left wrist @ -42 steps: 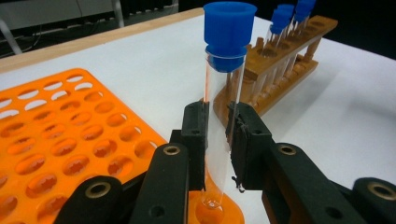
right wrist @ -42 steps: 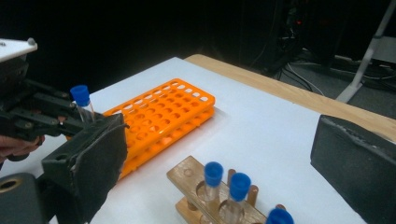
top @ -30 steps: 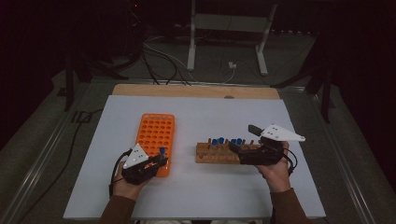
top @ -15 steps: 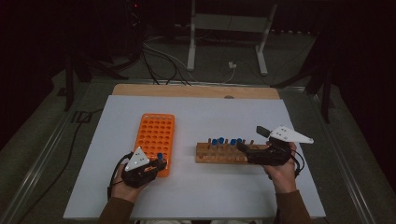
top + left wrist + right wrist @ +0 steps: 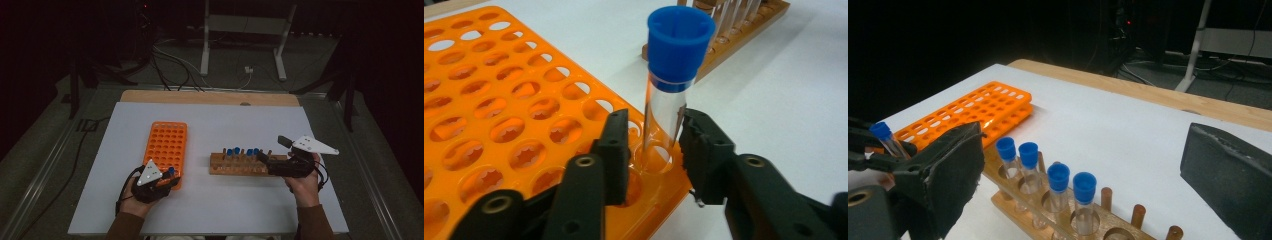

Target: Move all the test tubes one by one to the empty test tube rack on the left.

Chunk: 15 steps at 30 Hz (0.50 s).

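Tube (image 5: 670, 85) with a blue cap is standing in a corner hole of the orange rack (image 5: 499, 100), right at the near edge, pretty much upright with a slight lean. Left gripper (image 5: 654, 145) has its jaws either side of it, and they've just been opening: in the left gripper view there's a sliver of gap on both sides of the glass, so the pads aren't pressing on it. From the high view that same gripper (image 5: 167, 179) sits at the near right corner of the rack (image 5: 167, 145), with the blue cap poking up just beside its grey plate.

Right gripper (image 5: 264, 159) is over at the right end of the wooden rack (image 5: 240, 167), jaws spread wide with nothing between them. In the right gripper view its two black pads (image 5: 955, 165) stand well apart, and the wooden rack (image 5: 1068, 220) runs underneath between them. Four more blue-capped tubes (image 5: 1058, 187) stand in a row in that rack, next to some bare wooden pegs (image 5: 1138, 216).

Both racks sit on the white table (image 5: 220, 125), orange one on the left, wooden one to its right, near each other but not touching. Person's hands come in from the bottom, one per gripper.
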{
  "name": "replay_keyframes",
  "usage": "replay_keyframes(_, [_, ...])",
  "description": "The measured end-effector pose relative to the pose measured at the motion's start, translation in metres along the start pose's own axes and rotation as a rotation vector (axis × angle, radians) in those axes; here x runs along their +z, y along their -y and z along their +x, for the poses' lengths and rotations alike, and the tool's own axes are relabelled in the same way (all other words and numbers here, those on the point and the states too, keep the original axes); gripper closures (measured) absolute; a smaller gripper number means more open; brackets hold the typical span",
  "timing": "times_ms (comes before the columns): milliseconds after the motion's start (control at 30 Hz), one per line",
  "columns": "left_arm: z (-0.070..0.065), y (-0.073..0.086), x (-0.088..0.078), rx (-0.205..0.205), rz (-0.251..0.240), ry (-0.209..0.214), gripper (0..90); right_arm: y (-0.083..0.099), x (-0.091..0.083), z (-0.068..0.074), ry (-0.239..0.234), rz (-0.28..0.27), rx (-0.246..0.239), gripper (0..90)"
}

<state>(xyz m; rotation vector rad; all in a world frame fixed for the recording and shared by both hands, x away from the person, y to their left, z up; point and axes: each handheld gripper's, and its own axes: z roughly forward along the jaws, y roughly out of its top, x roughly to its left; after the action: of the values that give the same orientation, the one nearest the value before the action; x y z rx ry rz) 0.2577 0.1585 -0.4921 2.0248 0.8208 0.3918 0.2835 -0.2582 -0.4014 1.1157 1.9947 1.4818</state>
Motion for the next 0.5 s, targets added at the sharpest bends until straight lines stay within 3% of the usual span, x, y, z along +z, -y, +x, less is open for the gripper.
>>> replay_keyframes(233, [0.002,-0.004,-0.006,-0.035,-0.055,-0.003,49.9,0.002,0.002,-0.002,0.008,0.015,-0.002,4.1])
replay_keyframes(367, [0.008,-0.003,-0.01,-0.078,-0.084,-0.002,37.5,0.003,0.005,-0.002,0.018,0.035,-0.015,4.3])
replay_keyframes(500, [0.01,-0.003,-0.017,-0.112,-0.122,-0.038,25.3,0.006,0.009,-0.004,0.019,0.052,-0.017,5.1])
